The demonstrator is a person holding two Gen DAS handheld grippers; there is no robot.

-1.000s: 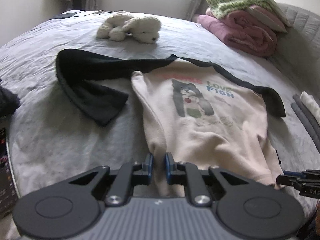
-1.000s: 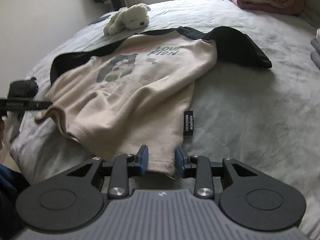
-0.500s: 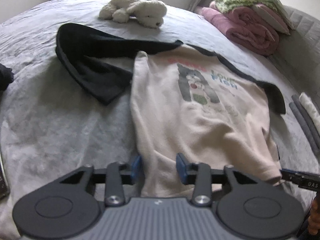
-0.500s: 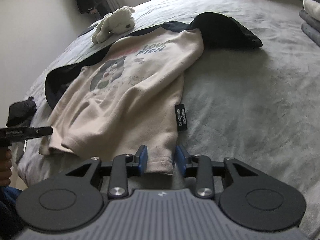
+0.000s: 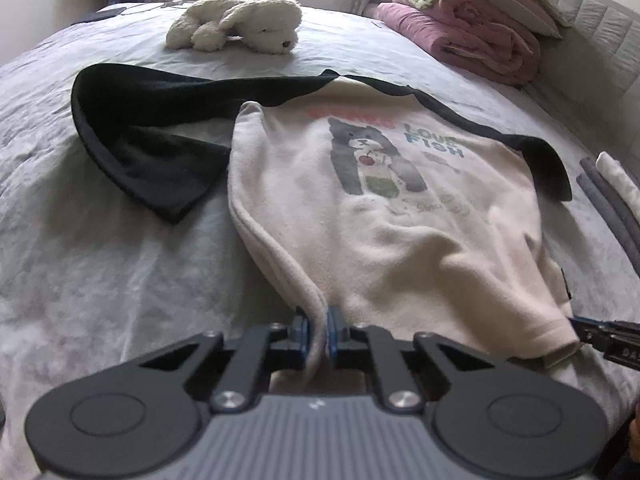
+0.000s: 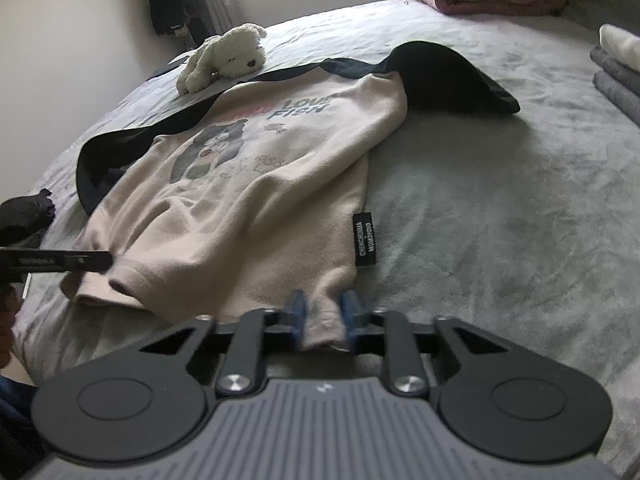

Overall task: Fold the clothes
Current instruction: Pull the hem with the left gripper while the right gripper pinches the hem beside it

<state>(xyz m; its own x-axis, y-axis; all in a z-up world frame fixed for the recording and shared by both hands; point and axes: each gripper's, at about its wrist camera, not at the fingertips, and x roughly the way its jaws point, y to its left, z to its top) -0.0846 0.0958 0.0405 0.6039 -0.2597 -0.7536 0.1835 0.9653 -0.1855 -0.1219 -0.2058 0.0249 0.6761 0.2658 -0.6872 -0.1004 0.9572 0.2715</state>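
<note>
Sweatshirt [image 5: 360, 208] spread face-up near bed [image 6: 500, 200] edge. Left gripper [image 5: 316, 330] clamped on hem corner; right gripper [image 6: 322, 316] part-open astride opposite corner, for lifting evenly.

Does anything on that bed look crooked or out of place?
The sweatshirt lies uneven: one black sleeve is doubled back on itself, the other sticks out. A plush dog lies beyond the collar.

1. Lower left of the left wrist view: bare grey bedspread [image 5: 100, 280], open for a pass.
2. Upper centre: a plush dog [image 5: 236, 22] blocks.
3. Upper right: a pink blanket pile [image 5: 472, 32].
4. Right edge: folded clothes [image 6: 616, 68].
</note>
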